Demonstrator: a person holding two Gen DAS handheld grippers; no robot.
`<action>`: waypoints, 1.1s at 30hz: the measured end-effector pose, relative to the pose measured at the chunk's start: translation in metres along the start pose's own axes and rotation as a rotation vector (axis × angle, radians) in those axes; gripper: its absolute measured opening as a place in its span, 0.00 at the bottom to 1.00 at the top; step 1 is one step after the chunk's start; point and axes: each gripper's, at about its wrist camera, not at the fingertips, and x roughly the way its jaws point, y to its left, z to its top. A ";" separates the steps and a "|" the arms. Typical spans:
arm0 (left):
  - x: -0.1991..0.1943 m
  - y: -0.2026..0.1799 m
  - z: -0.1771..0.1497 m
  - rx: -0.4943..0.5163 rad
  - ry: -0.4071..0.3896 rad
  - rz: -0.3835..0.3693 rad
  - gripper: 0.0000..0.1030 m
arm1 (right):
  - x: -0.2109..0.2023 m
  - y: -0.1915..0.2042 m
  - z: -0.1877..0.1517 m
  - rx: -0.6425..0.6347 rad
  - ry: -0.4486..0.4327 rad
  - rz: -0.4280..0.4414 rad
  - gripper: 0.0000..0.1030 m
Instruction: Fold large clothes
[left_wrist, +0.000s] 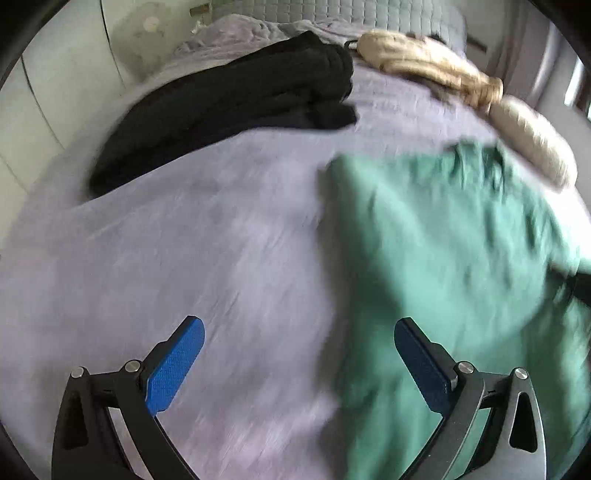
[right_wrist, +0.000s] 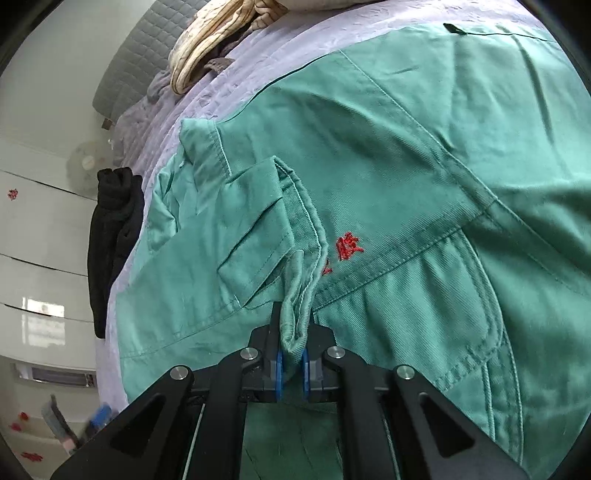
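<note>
A large green twill work jacket (right_wrist: 406, 177) with red embroidery (right_wrist: 349, 246) lies spread on the lilac quilted bed cover (left_wrist: 221, 240). A stitched edge of it is pinched between the right gripper (right_wrist: 291, 363) fingers. The left gripper (left_wrist: 299, 354) hangs spread wide and empty, the jacket's edge under its right finger, a folded black garment (left_wrist: 229, 107) and cream bundle (left_wrist: 424, 62) far ahead.

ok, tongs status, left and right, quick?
Left tongs: open, holding nothing, above the bedsheet.
Right tongs: closed on a folded edge of the green jacket.

Probably bedroom, bed (left_wrist: 221, 240), padded headboard (left_wrist: 369, 11)
</note>
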 end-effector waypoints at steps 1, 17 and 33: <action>0.014 -0.002 0.014 -0.013 0.011 -0.043 1.00 | 0.001 0.000 0.000 0.006 -0.001 0.002 0.08; 0.088 0.000 0.051 -0.023 0.080 0.018 0.07 | 0.001 0.018 0.007 -0.070 -0.010 -0.083 0.08; 0.036 -0.073 -0.019 0.184 0.090 0.012 0.07 | -0.008 0.049 -0.014 -0.139 -0.008 -0.091 0.19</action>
